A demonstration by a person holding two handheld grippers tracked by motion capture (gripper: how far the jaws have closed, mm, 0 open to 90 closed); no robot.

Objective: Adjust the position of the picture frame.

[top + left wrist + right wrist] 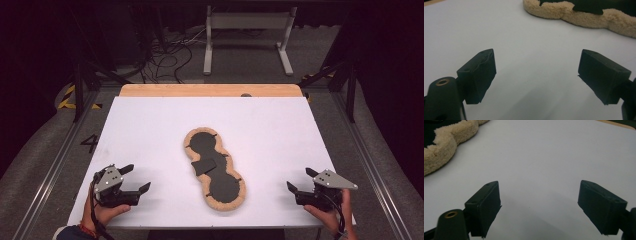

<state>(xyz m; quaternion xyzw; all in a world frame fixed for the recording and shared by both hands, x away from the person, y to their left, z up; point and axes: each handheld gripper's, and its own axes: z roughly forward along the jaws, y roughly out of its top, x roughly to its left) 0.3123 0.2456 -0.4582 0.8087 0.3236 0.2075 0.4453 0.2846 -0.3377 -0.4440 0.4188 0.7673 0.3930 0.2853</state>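
Observation:
A flat peanut-shaped piece (214,169) lies in the middle of the white table top (150,125); it is black on top with a tan fleece border, and a small black flap sits across its waist. Its fleece border (584,17) runs along the top of the left gripper view and its fleece edge (446,142) fills the top left corner of the right gripper view. My left gripper (137,179) rests open at the front left, well apart from the piece. My right gripper (300,180) rests open at the front right. Nothing sits between either pair of jaws.
A wooden strip (210,90) borders the table's far edge. Beyond it stand a white metal frame (247,40) and loose cables (170,55) on the floor. Metal rails run along both sides of the table.

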